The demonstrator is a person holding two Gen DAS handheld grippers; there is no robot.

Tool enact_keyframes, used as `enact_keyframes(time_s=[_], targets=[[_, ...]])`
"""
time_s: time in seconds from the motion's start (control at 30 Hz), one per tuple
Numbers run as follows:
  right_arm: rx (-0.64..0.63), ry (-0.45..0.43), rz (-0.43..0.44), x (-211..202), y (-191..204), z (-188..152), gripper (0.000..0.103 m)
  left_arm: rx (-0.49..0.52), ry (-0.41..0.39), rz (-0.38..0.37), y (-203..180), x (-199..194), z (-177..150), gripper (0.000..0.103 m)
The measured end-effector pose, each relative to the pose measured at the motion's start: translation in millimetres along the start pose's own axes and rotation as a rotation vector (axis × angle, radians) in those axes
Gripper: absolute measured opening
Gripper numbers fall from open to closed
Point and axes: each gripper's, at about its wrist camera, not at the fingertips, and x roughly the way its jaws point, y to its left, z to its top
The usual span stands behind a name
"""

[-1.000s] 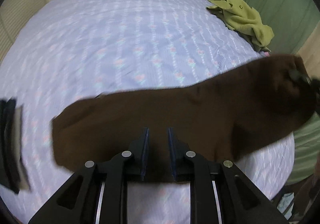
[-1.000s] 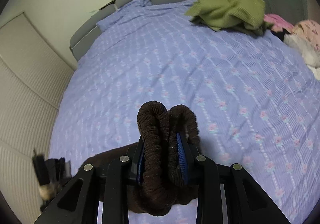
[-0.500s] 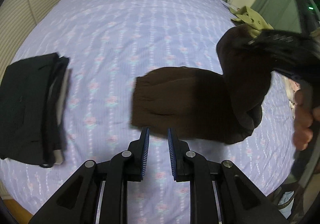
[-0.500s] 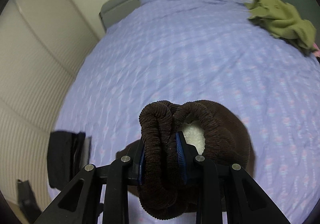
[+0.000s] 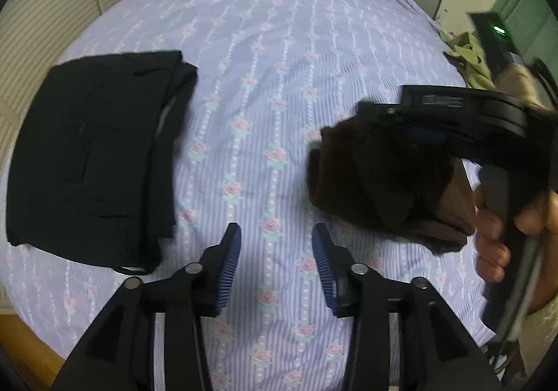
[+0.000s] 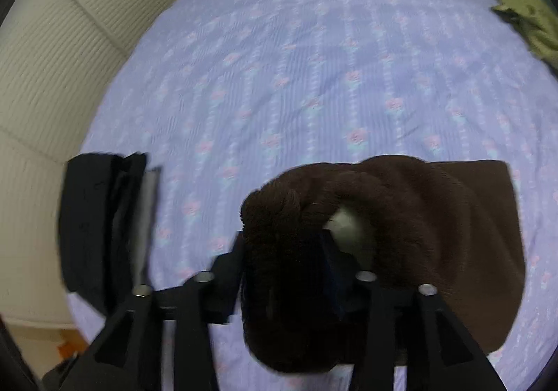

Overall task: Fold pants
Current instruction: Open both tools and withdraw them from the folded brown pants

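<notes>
Two grippers: both mine, both with jaws spreading right now, both over the bed [image 5: 279,42].
Left gripper [image 5: 276,262]: nothing between the blue pads [image 5: 228,269], just flowered sheet showing through the gap. Released, holding nothing.
Right gripper [image 6: 284,262]: the thick waistband roll of the brown pants [image 6: 436,216] sits between the jaws and drapes over the fingers. The frame is smeared here, so I honestly can't tell if the pads still press on the cloth or have already let go.
Brown pants: bunched at about 3 o'clock in my left wrist view [image 5: 383,182], partly resting on the sheet, with the right gripper [image 5: 429,136] coming in over the top of them. From the right wrist cam, a flat folded panel lies on the bed from 3 to 4 o'clock.
Hand [image 5: 495,230]: at 4 o'clock in the left view, wrapped around the right gripper's handle.
Black folded garment [image 5: 94,154]: flat on the sheet at 9 o'clock, well apart from the brown pants. Same pile shows at 8 o'clock on the right cam [image 6: 101,227].
Green clothes [image 6: 526,18]: heaped at 2 o'clock near the far edge of the bed.
Wall panel [image 6: 62,60]: ribbed, cream, running along the 9 to 11 o'clock side.
</notes>
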Motion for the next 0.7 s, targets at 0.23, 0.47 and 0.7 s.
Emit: enact_keyframes(time_s=[0.23, 0.47, 0.7], targets=[[0.082, 0.018, 0.26, -69, -16, -20, 0.067, 0.043, -0.086, 0.023, -15, -25, 13, 0.058], [0.081, -0.134, 0.137, -155, -71, -52, 0.072, 0.15, -0.148, -0.106, -76, -34, 22, 0.064], [0.182, -0.166, -0.161, -163, -159, -72, 0.079, 0.181, -0.092, -0.214, -139, 9, 44, 0.074]])
